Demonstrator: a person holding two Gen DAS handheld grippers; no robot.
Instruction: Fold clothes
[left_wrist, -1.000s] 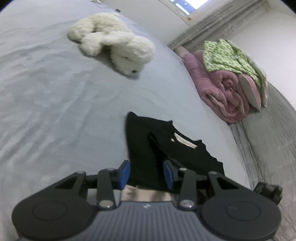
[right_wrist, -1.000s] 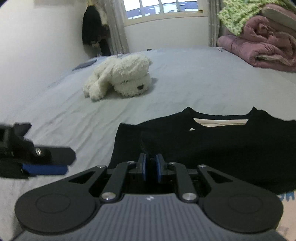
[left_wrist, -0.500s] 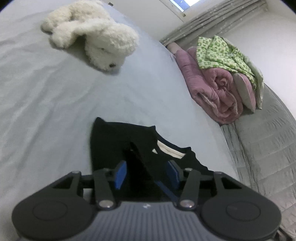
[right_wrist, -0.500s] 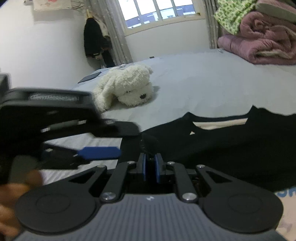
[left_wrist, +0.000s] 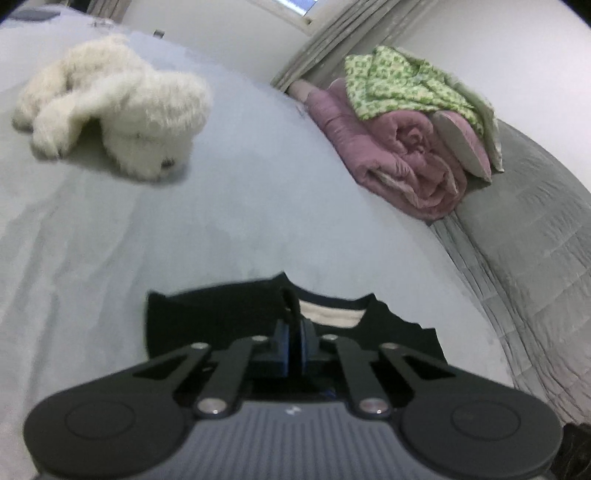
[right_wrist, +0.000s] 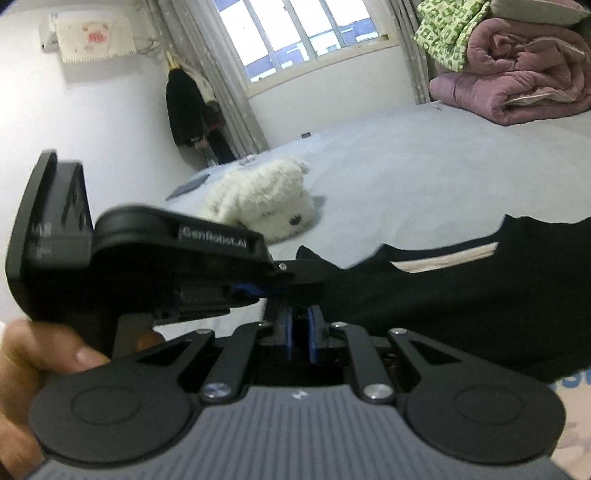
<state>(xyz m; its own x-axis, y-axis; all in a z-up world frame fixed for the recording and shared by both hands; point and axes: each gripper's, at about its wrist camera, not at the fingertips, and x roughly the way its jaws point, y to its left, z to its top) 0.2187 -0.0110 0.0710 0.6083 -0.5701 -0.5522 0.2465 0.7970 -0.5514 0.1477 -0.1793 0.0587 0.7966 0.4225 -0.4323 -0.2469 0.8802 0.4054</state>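
A black top (left_wrist: 221, 317) lies on the grey bed (left_wrist: 110, 240), its collar toward the plush dog (left_wrist: 122, 110), with folded pink bedding (left_wrist: 402, 162) farther off. The left claw (left_wrist: 294, 339) is pinched tight on a fold of the top by the collar. The right claw (right_wrist: 300, 334) is likewise clamped on the top's edge, just beside the left claw (right_wrist: 258, 290), which a hand (right_wrist: 33, 365) holds

hidden from me: black garment (left_wrist: 221, 321), lower part behind my left gripper (left_wrist: 294, 341); its right side cut off in the right wrist view. plush dog (right_wrist: 266, 206) partly behind that gripper's body there. my hand (right_wrist: 22, 373) blurred, cropped at the left edge.
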